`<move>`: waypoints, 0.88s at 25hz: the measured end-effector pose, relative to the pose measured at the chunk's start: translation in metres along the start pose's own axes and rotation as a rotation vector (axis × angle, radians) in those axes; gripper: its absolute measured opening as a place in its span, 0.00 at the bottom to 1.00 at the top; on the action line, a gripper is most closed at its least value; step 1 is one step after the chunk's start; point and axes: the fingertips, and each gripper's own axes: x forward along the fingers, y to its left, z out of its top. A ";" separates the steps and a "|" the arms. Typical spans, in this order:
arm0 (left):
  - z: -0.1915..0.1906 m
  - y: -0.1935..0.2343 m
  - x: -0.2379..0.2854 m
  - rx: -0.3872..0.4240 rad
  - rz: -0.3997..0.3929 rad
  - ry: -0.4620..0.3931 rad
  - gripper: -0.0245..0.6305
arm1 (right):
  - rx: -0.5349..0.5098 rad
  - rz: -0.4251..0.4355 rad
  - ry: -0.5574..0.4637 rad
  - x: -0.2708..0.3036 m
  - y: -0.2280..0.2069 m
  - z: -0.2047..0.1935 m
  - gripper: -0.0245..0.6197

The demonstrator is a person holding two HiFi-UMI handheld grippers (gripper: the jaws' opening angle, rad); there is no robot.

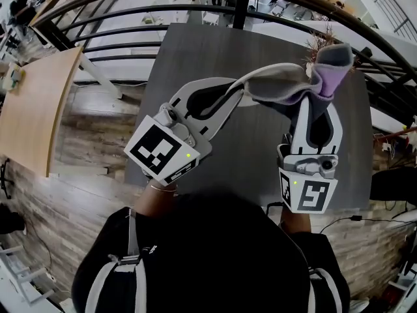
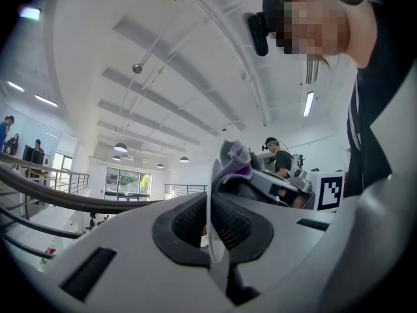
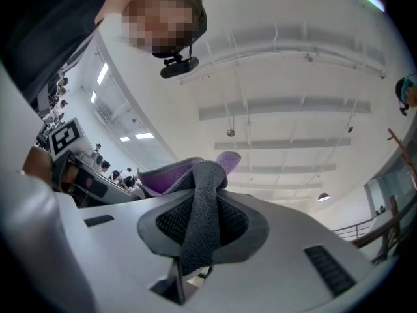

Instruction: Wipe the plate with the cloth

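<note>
left gripper (image 1: 233,91) pinches plate (image 2: 211,194), cloth (image 1: 280,87) draped over; railing (image 1: 242,8) beyond.

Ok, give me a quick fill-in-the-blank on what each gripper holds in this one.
1. The left gripper is shut on the rim of the ____.
2. The right gripper is shut on the ____.
3. What the right gripper holds is grey on one side and ____ on the other.
4. In the head view, a dark ____ lies below both grippers.

Missing words: plate; cloth; purple; table.
</note>
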 end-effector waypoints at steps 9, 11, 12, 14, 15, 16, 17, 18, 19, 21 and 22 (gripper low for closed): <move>0.004 0.014 -0.009 -0.020 0.024 -0.004 0.06 | 0.061 0.269 -0.128 0.003 0.072 0.035 0.13; 0.006 0.011 -0.008 -0.025 0.013 -0.012 0.06 | 0.070 0.299 -0.114 0.005 0.080 0.029 0.13; 0.007 0.010 -0.008 -0.025 0.008 -0.014 0.06 | 0.078 0.309 -0.108 0.006 0.083 0.027 0.13; 0.008 0.009 -0.007 -0.023 0.001 -0.017 0.06 | 0.091 0.320 -0.101 0.009 0.087 0.023 0.13; 0.008 0.009 -0.008 -0.022 0.000 -0.017 0.06 | 0.096 0.323 -0.097 0.010 0.089 0.021 0.13; 0.008 0.008 -0.009 -0.021 -0.001 -0.018 0.06 | 0.102 0.322 -0.090 0.012 0.089 0.018 0.13; 0.008 0.008 -0.009 -0.021 -0.003 -0.018 0.06 | 0.109 0.319 -0.080 0.013 0.088 0.014 0.13; 0.008 0.007 -0.010 -0.021 -0.004 -0.018 0.06 | 0.113 0.313 -0.067 0.013 0.087 0.010 0.13; 0.007 0.006 -0.010 -0.020 -0.006 -0.017 0.06 | 0.114 0.304 -0.055 0.014 0.084 0.006 0.13; 0.007 0.005 -0.010 -0.014 -0.011 -0.014 0.06 | 0.099 0.278 -0.034 0.016 0.078 0.000 0.13; 0.007 0.004 -0.010 -0.012 -0.013 -0.014 0.06 | 0.083 0.263 -0.023 0.018 0.075 -0.003 0.13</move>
